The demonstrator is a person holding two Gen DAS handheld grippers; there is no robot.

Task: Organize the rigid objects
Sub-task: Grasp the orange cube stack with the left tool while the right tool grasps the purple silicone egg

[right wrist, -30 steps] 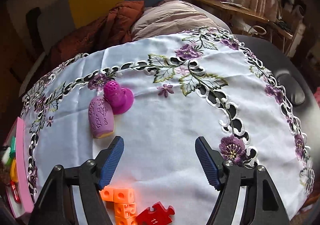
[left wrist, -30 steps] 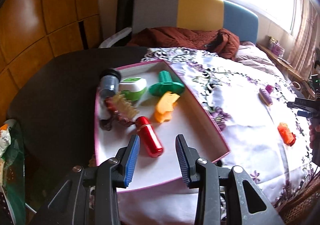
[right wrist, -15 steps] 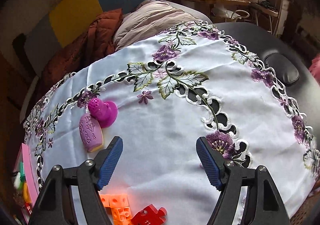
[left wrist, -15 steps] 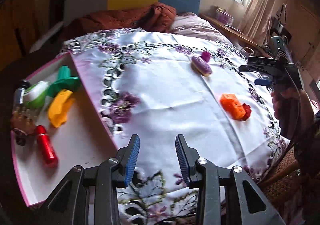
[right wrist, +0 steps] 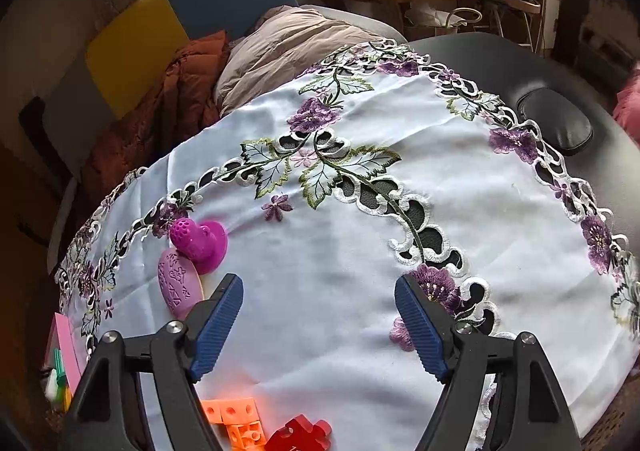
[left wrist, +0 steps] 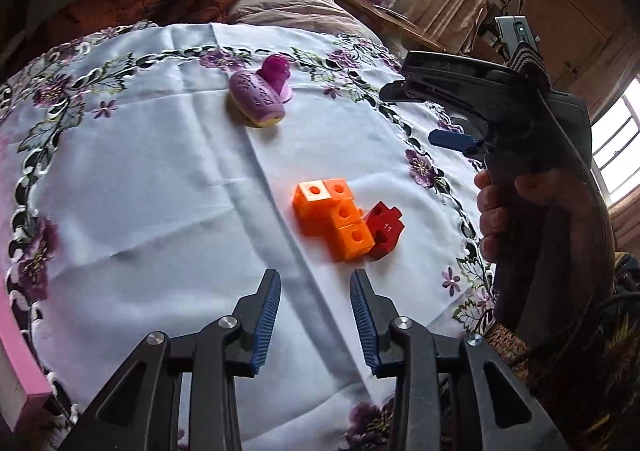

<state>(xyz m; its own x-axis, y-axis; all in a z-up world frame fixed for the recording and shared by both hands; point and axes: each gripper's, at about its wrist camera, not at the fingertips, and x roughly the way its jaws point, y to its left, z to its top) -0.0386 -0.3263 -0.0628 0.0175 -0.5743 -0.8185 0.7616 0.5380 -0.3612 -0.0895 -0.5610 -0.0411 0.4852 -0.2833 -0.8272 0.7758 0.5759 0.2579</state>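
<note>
Approach step: left gripper point(left wrist: 315, 317), jaws narrow and empty, having just closed slightly, faces the orange interlocking plastic cubes point(left wrist: 334, 219) on the white embroidered tablecloth point(left wrist: 160, 191); right gripper point(right wrist: 319, 325) wide, empty, just opening; next, straddle the cubes.

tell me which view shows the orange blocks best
The left wrist view: the orange blocks lie whole and unobstructed mid-frame on the cloth, touching the red piece. The right wrist view catches only their top part at the bottom edge.
</note>
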